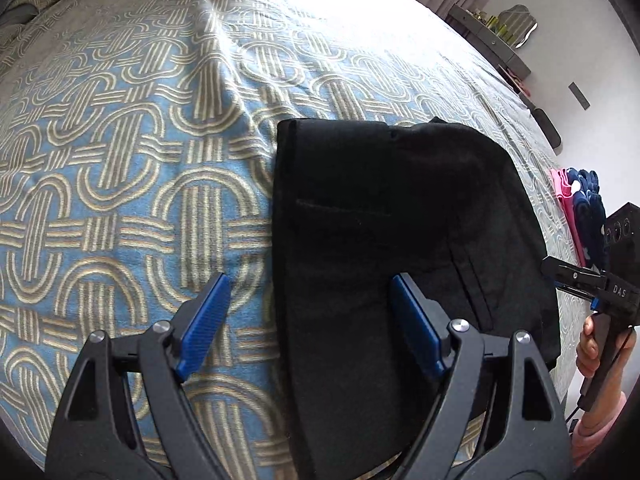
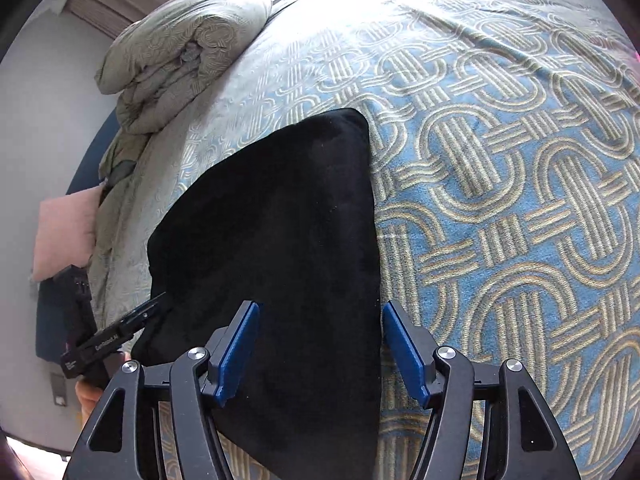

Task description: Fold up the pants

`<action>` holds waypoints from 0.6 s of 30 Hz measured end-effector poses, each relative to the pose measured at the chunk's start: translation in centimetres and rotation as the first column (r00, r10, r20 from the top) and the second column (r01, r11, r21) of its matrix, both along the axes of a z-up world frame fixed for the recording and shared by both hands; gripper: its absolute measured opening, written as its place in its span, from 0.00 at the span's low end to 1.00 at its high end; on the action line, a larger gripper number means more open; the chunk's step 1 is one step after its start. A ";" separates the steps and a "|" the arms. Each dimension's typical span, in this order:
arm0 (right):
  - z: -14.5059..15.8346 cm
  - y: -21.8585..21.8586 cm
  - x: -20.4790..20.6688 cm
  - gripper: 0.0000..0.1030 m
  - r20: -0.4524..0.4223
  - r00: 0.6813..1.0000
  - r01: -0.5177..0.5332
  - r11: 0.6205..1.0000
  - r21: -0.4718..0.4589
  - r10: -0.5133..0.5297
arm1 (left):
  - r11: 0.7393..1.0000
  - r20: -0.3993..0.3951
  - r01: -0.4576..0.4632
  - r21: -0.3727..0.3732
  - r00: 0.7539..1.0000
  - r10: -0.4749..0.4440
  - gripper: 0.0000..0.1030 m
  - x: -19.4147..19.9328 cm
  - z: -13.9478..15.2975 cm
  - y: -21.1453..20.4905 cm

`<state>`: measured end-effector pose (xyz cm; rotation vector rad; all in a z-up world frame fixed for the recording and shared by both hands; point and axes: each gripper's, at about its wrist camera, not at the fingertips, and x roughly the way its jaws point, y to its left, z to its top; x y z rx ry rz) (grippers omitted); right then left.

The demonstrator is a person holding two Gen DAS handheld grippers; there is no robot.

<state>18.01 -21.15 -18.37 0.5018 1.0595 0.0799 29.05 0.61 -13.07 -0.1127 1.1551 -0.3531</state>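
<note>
Black pants (image 1: 384, 232) lie folded into a flat block on the patterned blue bedspread (image 1: 120, 160). A back pocket seam shows on top. My left gripper (image 1: 310, 284) is open and empty, hovering above the pants' left edge. My right gripper (image 2: 320, 312) is open and empty above the pants (image 2: 280, 240), its right finger near their right edge. The right gripper also shows at the right edge of the left wrist view (image 1: 560, 276). The left gripper shows at the lower left of the right wrist view (image 2: 156, 302).
A rolled grey-green duvet (image 2: 180, 48) lies at the head of the bed. A pink pillow (image 2: 64, 232) sits beside it. Pink and navy clothes (image 1: 580, 200) lie at the bed's right edge. A shelf (image 1: 500, 36) stands along the wall.
</note>
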 end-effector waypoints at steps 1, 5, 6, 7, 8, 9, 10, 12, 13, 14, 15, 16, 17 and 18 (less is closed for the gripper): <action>-0.1 -0.1 0.0 0.63 0.000 1.000 -0.001 1.000 0.005 0.001 | 1.000 0.000 0.001 0.001 1.000 -0.001 0.80 0.0 -0.1 -0.1; -0.1 -0.3 0.0 0.64 0.004 1.000 -0.011 1.000 0.006 0.011 | 1.000 -0.007 -0.002 -0.015 1.000 0.001 0.80 0.2 -0.2 0.1; 0.0 -0.3 0.0 0.64 0.005 1.000 -0.014 1.000 0.003 0.014 | 1.000 -0.008 0.000 -0.017 1.000 0.000 0.80 0.2 -0.2 0.0; 0.0 -0.2 0.1 0.64 0.007 1.000 -0.017 1.000 0.001 0.017 | 1.000 -0.008 0.003 -0.018 1.000 -0.003 0.80 0.2 -0.2 0.0; 0.0 -0.1 0.2 0.64 0.010 1.000 -0.021 1.000 0.001 0.021 | 1.000 -0.008 0.006 -0.017 1.000 -0.006 0.80 0.1 -0.3 0.1; 0.0 -0.1 0.3 0.64 0.013 1.000 -0.024 1.000 0.005 0.024 | 1.000 -0.008 0.008 -0.018 1.000 -0.009 0.80 0.1 -0.3 0.2; -0.1 0.0 0.4 0.65 0.015 0.999 -0.028 1.000 0.011 0.028 | 1.000 -0.008 0.012 -0.018 1.000 -0.012 0.81 0.1 -0.3 0.1; -0.3 0.1 0.7 0.67 0.023 0.999 -0.038 0.999 0.024 0.037 | 1.000 -0.009 0.023 -0.016 1.000 -0.023 0.81 0.2 -0.3 0.1; -0.4 0.0 0.8 0.68 0.031 0.998 -0.047 0.998 0.032 0.046 | 1.000 -0.009 0.027 -0.015 1.000 -0.028 0.81 0.1 -0.4 0.1; -0.5 -0.1 0.9 0.68 0.036 0.998 -0.050 0.998 0.036 0.048 | 0.999 -0.009 0.030 -0.015 0.999 -0.031 0.81 0.1 -0.4 0.1; -0.6 -0.1 0.8 0.68 0.040 0.998 -0.049 0.998 0.041 0.048 | 0.999 -0.010 0.032 -0.016 0.999 -0.033 0.81 0.1 -0.4 0.1; -0.6 -0.2 0.8 0.68 0.047 0.998 -0.050 0.998 0.046 0.048 | 0.999 -0.009 0.033 -0.017 0.999 -0.034 0.81 0.1 -0.4 0.4; -0.6 -0.2 0.8 0.68 0.052 0.998 -0.051 0.998 0.049 0.048 | 0.999 -0.009 0.031 -0.021 0.999 -0.032 0.81 0.0 -0.4 0.6; -0.6 -0.2 0.8 0.68 0.055 0.997 -0.052 0.997 0.050 0.050 | 0.999 -0.007 0.029 -0.023 1.000 -0.029 0.81 0.0 -0.4 0.6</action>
